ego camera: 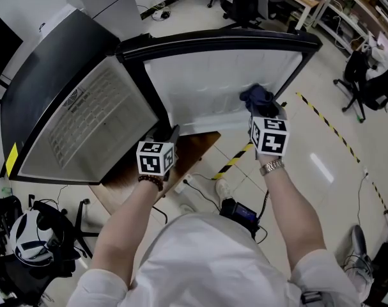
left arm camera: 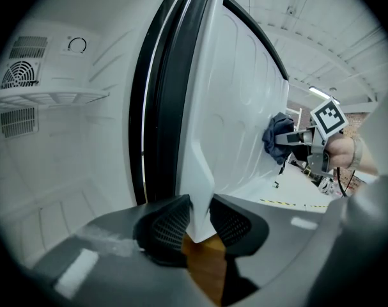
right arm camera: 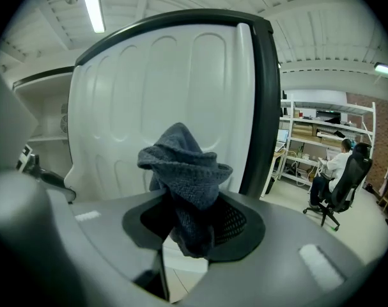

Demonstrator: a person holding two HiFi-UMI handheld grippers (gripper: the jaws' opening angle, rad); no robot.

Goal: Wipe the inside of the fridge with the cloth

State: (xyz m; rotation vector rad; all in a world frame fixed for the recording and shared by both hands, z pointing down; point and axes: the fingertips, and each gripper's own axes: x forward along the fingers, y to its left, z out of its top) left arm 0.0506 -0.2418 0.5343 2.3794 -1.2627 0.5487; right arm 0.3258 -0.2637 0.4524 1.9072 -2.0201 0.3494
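Wiping step: right claw (right arm camera: 192,221) is clenching the cloth (right arm camera: 184,162) at the door liner (right arm camera: 155,88); left claw (left arm camera: 200,226) is pinching the door edge. Next move is likely calling for sweeping across, then the fridge (left arm camera: 46,139) interior.

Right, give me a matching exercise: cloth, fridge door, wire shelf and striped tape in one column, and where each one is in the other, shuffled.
Things:
1. cloth
2. fridge door
3. wire shelf
4. striped tape

Places:
A. stuck on the floor
B. lower edge clamped in the left gripper
C. inside the fridge compartment
D. held in the right gripper

Pairs: 1-D, 2-B, 3-C, 4-A
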